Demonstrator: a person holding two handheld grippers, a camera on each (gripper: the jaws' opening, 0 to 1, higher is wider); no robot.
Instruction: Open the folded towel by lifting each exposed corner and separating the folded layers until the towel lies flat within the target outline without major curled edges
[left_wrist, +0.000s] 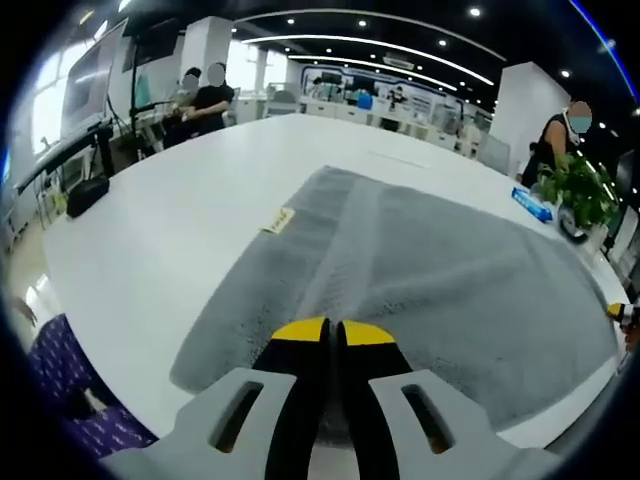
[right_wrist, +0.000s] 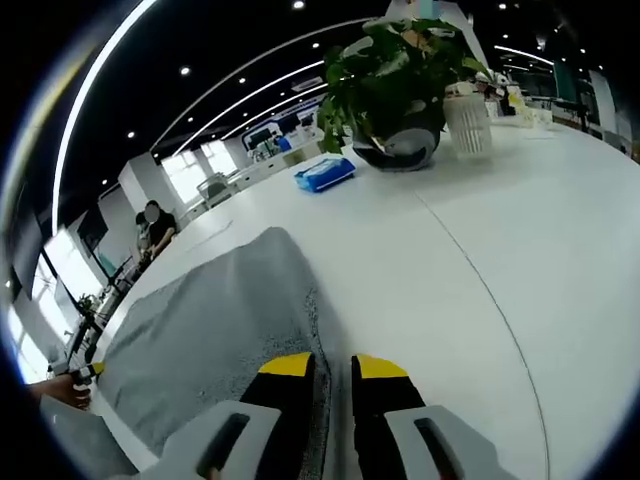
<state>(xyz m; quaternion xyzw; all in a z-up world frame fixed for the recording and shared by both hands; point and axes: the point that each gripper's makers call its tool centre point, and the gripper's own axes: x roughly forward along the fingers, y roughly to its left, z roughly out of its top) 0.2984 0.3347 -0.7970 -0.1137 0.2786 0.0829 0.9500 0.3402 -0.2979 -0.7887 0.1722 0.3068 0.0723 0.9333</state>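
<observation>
Fingers (left_wrist: 332, 335) seemingly pinching towel (left_wrist: 430, 280)

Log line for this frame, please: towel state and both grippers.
towel: grey, spread on white table | left gripper: shut on towel edge | right gripper: jaws nearly closed at towel edge, grip unclear

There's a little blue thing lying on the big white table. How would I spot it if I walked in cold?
Start at the white table and find the potted plant with dark green leaves in a round pot. Just beside the pot, on the side toward the grey towel, lies the blue packet. It is flat, rectangular and bright blue, the only coloured item lying on that pale tabletop.
</observation>
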